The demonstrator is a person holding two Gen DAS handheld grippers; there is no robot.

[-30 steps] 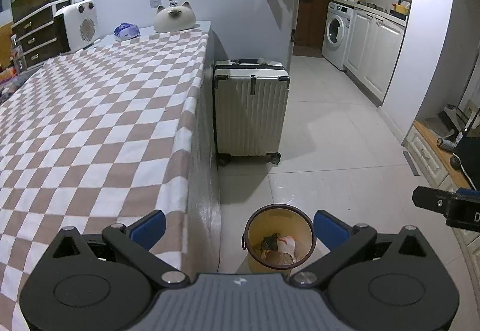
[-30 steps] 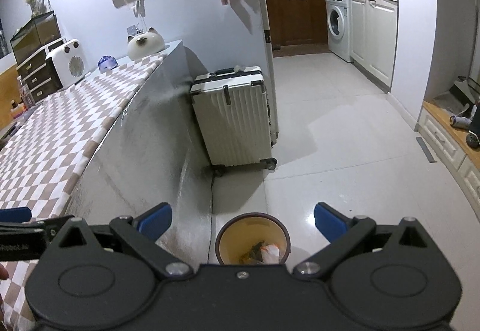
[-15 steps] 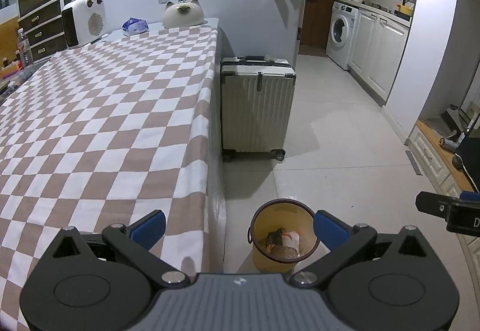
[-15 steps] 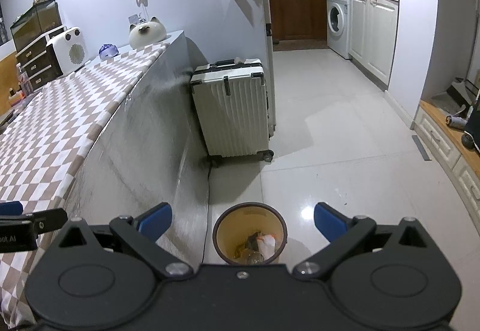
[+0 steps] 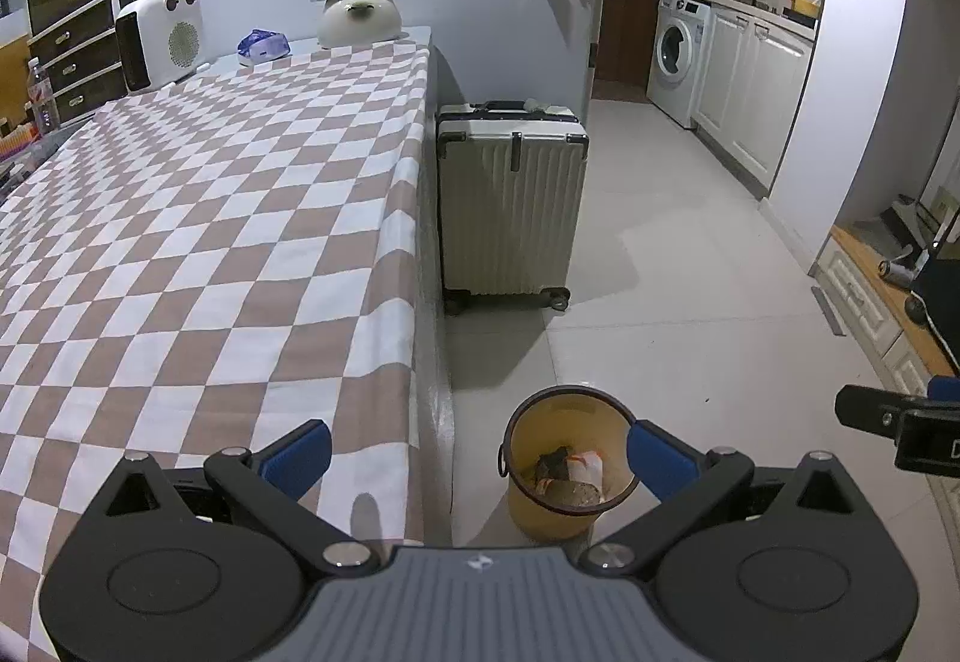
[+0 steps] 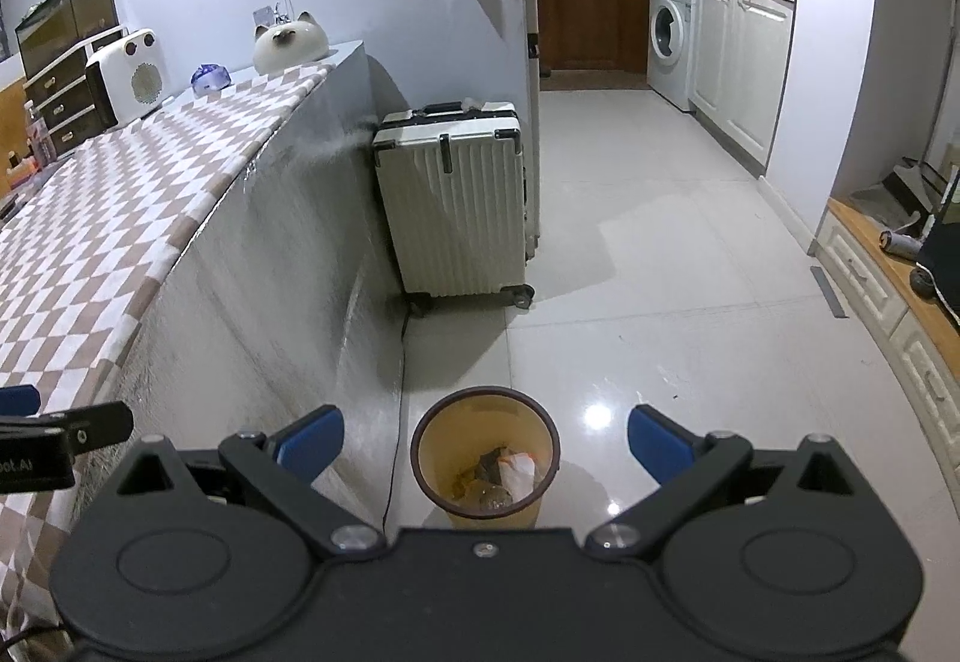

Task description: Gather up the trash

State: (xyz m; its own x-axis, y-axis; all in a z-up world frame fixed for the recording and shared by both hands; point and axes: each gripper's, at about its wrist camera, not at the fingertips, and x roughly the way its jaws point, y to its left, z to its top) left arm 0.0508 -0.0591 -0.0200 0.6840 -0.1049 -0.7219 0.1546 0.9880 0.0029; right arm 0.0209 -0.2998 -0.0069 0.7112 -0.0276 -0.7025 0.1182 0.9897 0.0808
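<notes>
Both tongs gaping wide, nothing held: left tongs (image 5: 477, 452) and right tongs (image 6: 486, 437), blue fingertips (image 5: 298, 455) far apart in each view. Trash bin (image 5: 569, 461) sits on the floor at lower centre of the left view, just beside the bench (image 5: 198, 218) edge; same bin (image 6: 485, 458) lower centre in the right view, framed between the open tips. Bin already has crumpled trash (image 6: 501, 476) inside, whitish wrapper plus darker scraps, exact items too small to tell. Bench top with checkered cloth fills left half of the left frame; no loose trash seen on it. Suitcase (image 5: 510, 200) stands mid-frame behind the bin, against the bench end. Right tongs poke into the right edge of the left view, left tongs at the left edge of the right view. Judged step: drop-off finished or between pickups, near end of the task. Next move likely needs scanning for another piece, then closing on it, otherwise done
</notes>
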